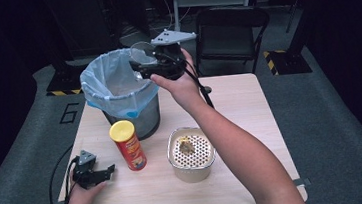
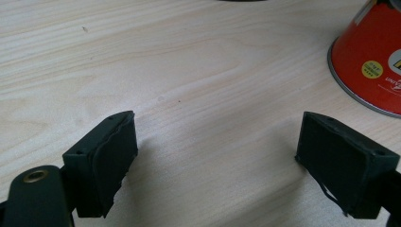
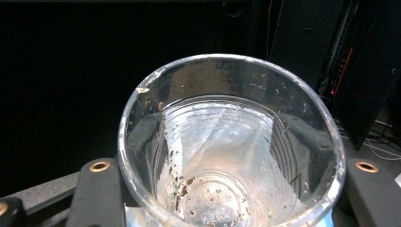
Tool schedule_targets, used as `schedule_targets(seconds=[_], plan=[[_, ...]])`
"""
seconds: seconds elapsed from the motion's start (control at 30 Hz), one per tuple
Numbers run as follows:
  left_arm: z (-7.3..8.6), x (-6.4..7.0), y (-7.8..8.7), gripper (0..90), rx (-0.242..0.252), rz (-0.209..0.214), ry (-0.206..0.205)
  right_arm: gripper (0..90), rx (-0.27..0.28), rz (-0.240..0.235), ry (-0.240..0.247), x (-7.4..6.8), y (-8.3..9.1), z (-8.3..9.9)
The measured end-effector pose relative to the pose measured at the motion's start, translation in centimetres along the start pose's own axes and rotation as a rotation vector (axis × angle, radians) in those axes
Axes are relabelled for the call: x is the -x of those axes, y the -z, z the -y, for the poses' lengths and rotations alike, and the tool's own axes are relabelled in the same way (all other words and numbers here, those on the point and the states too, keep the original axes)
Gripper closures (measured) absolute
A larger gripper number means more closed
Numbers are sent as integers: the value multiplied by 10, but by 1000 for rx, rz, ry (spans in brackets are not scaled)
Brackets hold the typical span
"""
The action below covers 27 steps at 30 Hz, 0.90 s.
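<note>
My right gripper [image 1: 144, 64] is raised over the rim of the lined trash bin [image 1: 113, 101], shut on a clear plastic cup [image 1: 142, 55]. In the right gripper view the clear plastic cup [image 3: 230, 142] sits between the jaws, mouth toward the camera, with dark crumbs stuck to its inside. My left gripper [image 1: 106, 172] rests on the table near the front left, open with nothing between its fingers [image 2: 108, 156]. A red snack can [image 1: 128, 146] with a yellow lid stands just right of it; the red snack can [image 2: 371, 66] shows its base at the upper right.
A metal container with a perforated strainer [image 1: 191, 154] holding a small clump of residue stands at the table's front middle. The wooden table [image 1: 239, 101] is bare at the right. A black chair [image 1: 230, 32] stands behind the table.
</note>
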<state>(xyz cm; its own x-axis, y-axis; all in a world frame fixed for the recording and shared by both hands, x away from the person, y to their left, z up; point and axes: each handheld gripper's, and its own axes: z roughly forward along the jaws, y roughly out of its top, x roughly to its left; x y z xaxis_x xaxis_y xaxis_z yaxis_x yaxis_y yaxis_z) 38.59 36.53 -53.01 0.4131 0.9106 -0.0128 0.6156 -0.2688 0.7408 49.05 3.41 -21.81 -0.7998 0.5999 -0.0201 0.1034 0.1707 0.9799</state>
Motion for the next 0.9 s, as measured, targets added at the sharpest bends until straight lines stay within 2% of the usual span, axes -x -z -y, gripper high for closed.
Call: schedule_targets(seconds=[0.03, 0.07, 0.17, 0.3, 0.37, 0.67, 0.87, 0.9], plan=[[0, 0, 0, 122, -1, 2, -7, 359, -13, 7, -1, -1, -10, -1], [0, 0, 0, 122, -1, 2, -7, 359, -13, 7, -1, -1, -10, -1], [0, 1, 0, 122, 0, 5, -4, 356, -33, 17, -13, -1, -30, -1], [0, 1, 0, 123, -3, 6, -2, 354, -42, 21, -15, -2, -41, 0], [1, 1, 1, 123, -4, 7, -1, 356, -58, 22, -33, -4, -49, 2], [0, 1, 0, 123, 1, 3, -5, 363, -88, 8, -22, -5, -59, 6], [1, 2, 1, 125, -4, 0, 8, 357, -102, 23, -46, -2, -65, 9], [1, 2, 1, 125, -1, -4, 12, 326, -115, 16, -61, -1, -69, 11]])
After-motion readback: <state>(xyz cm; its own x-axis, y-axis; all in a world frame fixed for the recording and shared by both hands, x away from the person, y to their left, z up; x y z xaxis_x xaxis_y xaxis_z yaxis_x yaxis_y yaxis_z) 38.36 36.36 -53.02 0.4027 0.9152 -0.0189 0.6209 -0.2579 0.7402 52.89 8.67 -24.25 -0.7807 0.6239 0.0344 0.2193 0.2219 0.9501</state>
